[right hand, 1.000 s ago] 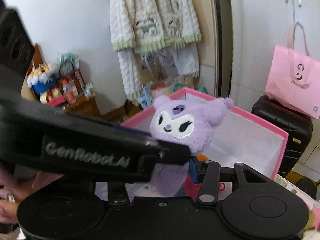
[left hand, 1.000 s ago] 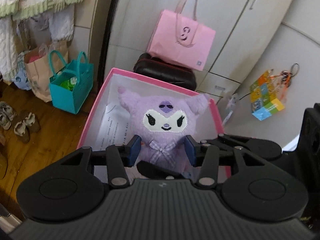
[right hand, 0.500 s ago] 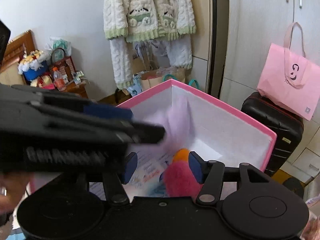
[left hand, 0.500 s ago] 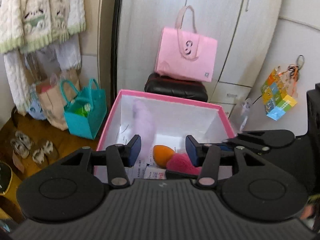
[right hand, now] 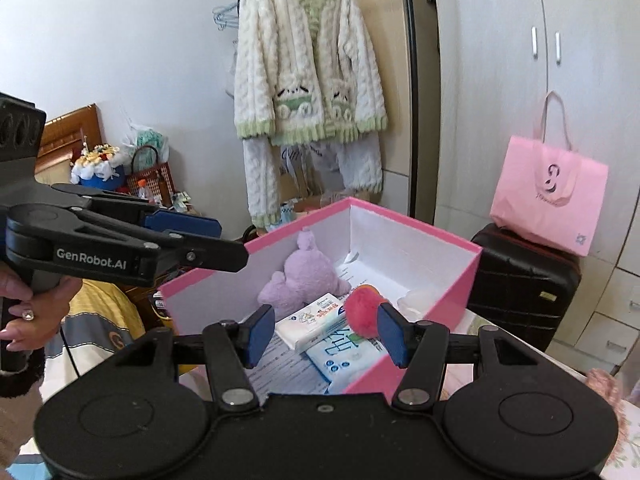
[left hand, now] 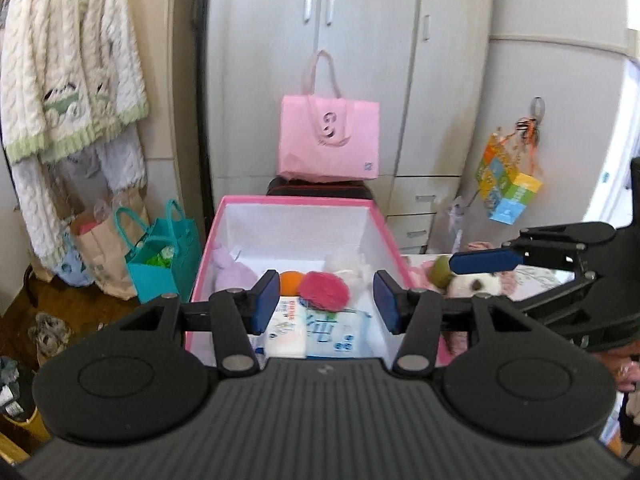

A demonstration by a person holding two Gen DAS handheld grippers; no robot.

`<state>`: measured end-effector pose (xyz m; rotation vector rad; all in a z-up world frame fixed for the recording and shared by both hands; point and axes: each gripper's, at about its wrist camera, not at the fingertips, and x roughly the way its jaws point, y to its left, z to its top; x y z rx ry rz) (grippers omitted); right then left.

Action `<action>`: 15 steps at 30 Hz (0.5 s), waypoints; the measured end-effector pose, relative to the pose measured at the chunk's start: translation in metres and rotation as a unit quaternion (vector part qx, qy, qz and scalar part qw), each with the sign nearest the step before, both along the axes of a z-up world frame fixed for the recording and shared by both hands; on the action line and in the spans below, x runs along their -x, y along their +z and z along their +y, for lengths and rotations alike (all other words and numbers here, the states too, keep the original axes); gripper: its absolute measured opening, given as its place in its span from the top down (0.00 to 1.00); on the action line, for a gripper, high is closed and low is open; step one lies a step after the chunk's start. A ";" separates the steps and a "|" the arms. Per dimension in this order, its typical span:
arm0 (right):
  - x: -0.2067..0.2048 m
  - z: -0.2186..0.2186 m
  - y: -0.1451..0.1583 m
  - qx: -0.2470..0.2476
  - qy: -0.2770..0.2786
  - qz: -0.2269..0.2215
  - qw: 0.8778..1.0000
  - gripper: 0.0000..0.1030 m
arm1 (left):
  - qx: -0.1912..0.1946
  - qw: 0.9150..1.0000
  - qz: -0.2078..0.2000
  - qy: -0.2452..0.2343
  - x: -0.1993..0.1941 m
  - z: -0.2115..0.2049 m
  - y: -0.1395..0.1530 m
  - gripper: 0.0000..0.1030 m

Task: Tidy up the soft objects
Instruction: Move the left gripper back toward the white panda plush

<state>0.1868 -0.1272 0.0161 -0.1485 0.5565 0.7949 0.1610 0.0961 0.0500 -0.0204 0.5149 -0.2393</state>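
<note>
Plush point(right hand: 302, 276): purple, lying in pink box point(right hand: 416, 222), left part, frame centre. Long axis slants upward in frame.
Left gripper point(left hand: 326, 300): jaws apart, just been opening, empty.
Right gripper point(right hand: 326, 332): jaws apart, empty, above box near edge.
Remaining soft items point(left hand: 472, 282): right of box; right gripper point(left hand: 484, 261) nearer.

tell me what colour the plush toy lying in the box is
Pale purple; the plush toy shows best in the right wrist view.

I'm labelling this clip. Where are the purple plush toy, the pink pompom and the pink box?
purple plush toy point(right hand: 306, 276), right wrist view, on its back.
pink pompom point(right hand: 362, 312), right wrist view, on its fluffy middle.
pink box point(right hand: 420, 224), right wrist view, on its far rim.
</note>
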 end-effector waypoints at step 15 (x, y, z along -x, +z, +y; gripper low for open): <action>0.077 -0.088 0.037 -0.001 -0.065 -0.027 0.998 0.40 | -0.015 0.991 -0.010 -0.136 0.073 -0.058 0.021 0.47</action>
